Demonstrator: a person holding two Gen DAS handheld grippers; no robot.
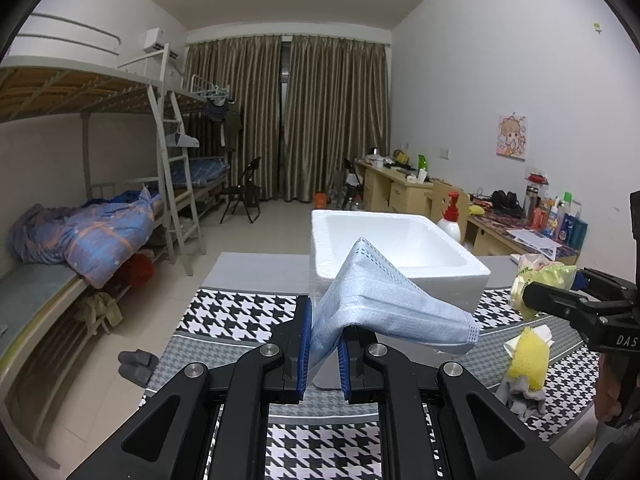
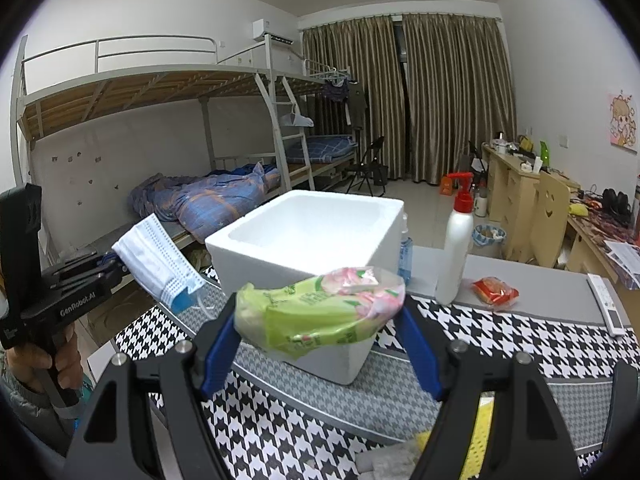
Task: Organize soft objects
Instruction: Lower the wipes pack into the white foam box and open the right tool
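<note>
left gripper (image 1: 324, 354) pinched tight on face mask (image 1: 376, 304), raised near table's left edge | right gripper (image 2: 320, 340) spread wide, clamping tissue pack (image 2: 320, 308) | both face foam box (image 2: 308, 236), likely drop spot

One mask (image 1: 384, 300), one foam box (image 1: 396, 248)

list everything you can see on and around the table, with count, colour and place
foam box: 1, white, open, on the table middle
face mask: 1, light blue, held in the left gripper
tissue pack: 1, green and pink, held in the right gripper
pump bottle: 1, white with red top, right of the box
snack packet: 1, red, beside the bottle
remote: 1, white, table's right edge
tablecloth: 1, black-white houndstooth
left gripper: jaws shut on the mask
right gripper: jaws wide, clamping the pack
</note>
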